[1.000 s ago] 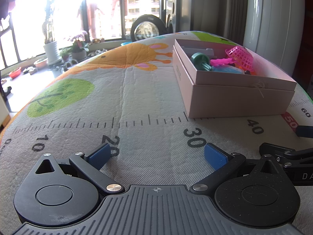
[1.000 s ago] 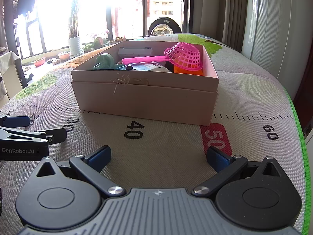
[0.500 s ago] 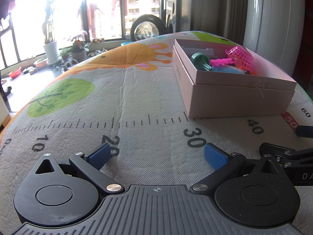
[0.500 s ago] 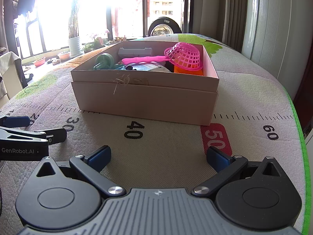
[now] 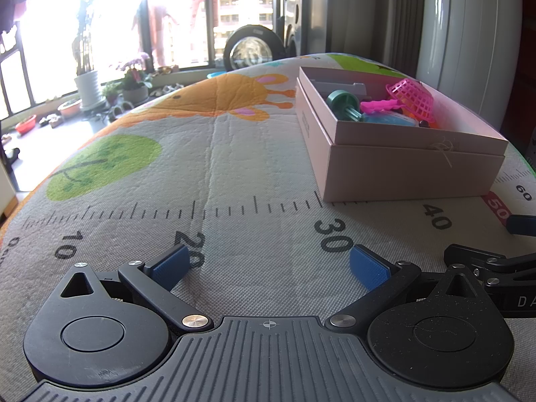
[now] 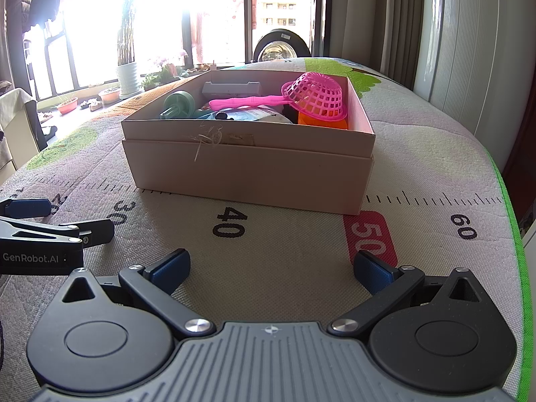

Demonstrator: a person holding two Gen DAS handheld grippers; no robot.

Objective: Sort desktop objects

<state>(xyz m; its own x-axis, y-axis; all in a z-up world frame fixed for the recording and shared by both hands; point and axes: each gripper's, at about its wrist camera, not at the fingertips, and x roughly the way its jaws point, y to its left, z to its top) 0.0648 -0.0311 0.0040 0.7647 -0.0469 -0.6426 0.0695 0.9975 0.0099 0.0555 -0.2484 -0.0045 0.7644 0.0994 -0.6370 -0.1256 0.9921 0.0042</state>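
Left hand-held gripper (image 5: pixel 268 266) wide open, holds nothing, blue ribbed pads low over soft bumpy mat (image 5: pixel 207 154) on desk. Right hand-held gripper (image 6: pixel 271 268) wide open too, holds nothing. Square pink cardboard box (image 6: pixel 248 171) sits on mat ahead. Inside: pink plastic net scoop (image 6: pixel 315 95), round green toy (image 6: pixel 179 102).

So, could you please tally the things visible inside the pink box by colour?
Pink: 1, the strainer
Green: 1, the round-topped piece
Orange: 1, the item under the strainer basket
Grey: 1, the flat case
Blue: 1, the packet
Total: 5 clearly visible in the box; more may be hidden.
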